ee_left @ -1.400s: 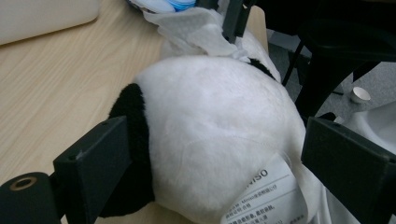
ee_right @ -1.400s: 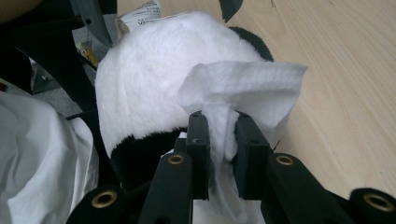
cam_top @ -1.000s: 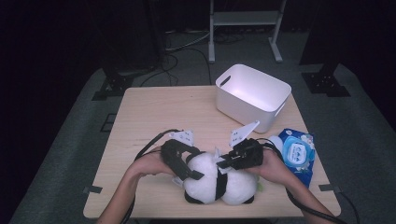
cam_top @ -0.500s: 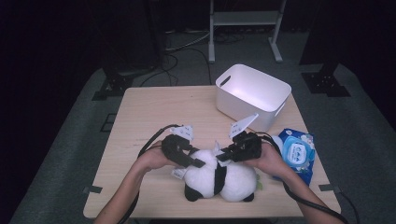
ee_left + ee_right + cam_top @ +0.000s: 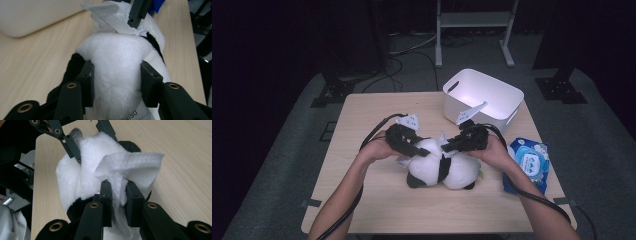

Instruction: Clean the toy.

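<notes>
A plush panda (image 5: 441,169) lies near the front middle of the wooden counter (image 5: 362,130). The left gripper (image 5: 414,150) has just clamped onto the panda's white body, jaws pressing both flanks. The right gripper (image 5: 451,147) pinches a white wipe (image 5: 130,167) against the panda's top. Behind the panda, toward the far right corner, stands a white bin (image 5: 482,97), its visible interior bare. Right of the panda lies a blue wipes pack (image 5: 528,161). Dark floor and stands surround the counter.

high cam overhead, gripper cams close, share plush panda (image 5: 442,167)
</notes>
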A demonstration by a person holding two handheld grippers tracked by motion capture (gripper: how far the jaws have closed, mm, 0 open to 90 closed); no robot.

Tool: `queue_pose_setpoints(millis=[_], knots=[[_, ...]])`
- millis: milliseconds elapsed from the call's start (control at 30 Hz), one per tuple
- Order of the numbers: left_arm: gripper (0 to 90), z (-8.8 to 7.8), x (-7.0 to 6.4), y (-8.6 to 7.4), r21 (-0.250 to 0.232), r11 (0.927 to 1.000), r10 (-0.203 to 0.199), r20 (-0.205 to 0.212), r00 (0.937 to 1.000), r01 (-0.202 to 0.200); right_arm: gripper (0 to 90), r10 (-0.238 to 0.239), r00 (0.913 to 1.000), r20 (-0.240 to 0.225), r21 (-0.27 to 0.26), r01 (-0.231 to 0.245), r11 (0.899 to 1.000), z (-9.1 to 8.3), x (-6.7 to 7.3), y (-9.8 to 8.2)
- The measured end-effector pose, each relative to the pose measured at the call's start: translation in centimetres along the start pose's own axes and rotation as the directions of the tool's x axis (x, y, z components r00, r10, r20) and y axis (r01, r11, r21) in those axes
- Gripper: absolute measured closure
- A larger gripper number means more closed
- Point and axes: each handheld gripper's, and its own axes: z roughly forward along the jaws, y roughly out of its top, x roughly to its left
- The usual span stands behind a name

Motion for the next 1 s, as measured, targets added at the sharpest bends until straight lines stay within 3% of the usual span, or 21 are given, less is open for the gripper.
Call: queue_pose_setpoints(millis=[100,200,267,300,400,533,733,867,900,1000], knots=[[47.6,-0.2,-0.4,-0.7,-0.012,0.9996,-0.024,0.015,0.9996,0.024,77.6,-0.01,0.9999,-0.013,0.007,0.01,1.0,0.6,0.3,-0.2],[37.3,-0.6,-1.1,-0.7,-0.022,0.9991,-0.035,0.025,0.9991,0.036,78.1,-0.019,0.9995,-0.025,0.007,0.019,1.0,0.8,0.9,-0.6],[29.2,-0.9,-1.6,-0.6,-0.042,0.9969,-0.065,0.042,0.997,0.067,78.2,-0.042,0.9988,-0.026,0.017,0.042,0.999,0.7,1.6,-0.8],[28.1,-1.1,-1.9,-0.5,-0.041,0.9976,-0.054,0.043,0.9976,0.056,78.2,-0.046,0.9985,-0.028,0.022,0.047,0.999,0.6,1.9,-0.9],[16.9,-1.2,-2.5,-0.1,-0.031,0.9976,-0.061,0.026,0.9978,0.062,78.2,-0.081,0.9964,-0.023,0.038,0.082,0.996,0.3,2.8,-1.2],[8.9,-1.0,-2.7,0.1,-0.023,0.9974,-0.068,0.013,0.9976,0.068,78.3,-0.095,0.9948,-0.038,0.038,0.096,0.995,0.2,3.8,-1.5],[2.5,-0.6,-2.8,0.0,0.01,0.9979,-0.064,0.034,0.9974,0.063,78.4,-0.113,0.9918,-0.061,0.043,0.115,0.992,0.3,4.9,-2.0],[1.9,0.2,-3.2,-0.6,0.037,0.997,-0.07,0.093,0.9931,0.067,78.6,-0.126,0.9884,-0.085,0.051,0.13,0.99,0.4,5.6,-2.2],[2.7,0.4,-3.4,-0.9,0.029,0.9977,-0.065,0.112,0.9915,0.062,78.5,-0.137,0.9869,-0.085,0.058,0.142,0.988,0.4,5.8,-2.2],[5.3,0.4,-3.9,-1.5,-0.01,0.999,-0.043,0.12,0.9919,0.044,78.5,-0.174,0.9815,-0.08,0.077,0.18,0.981,0.1,6.6,-1.9]])
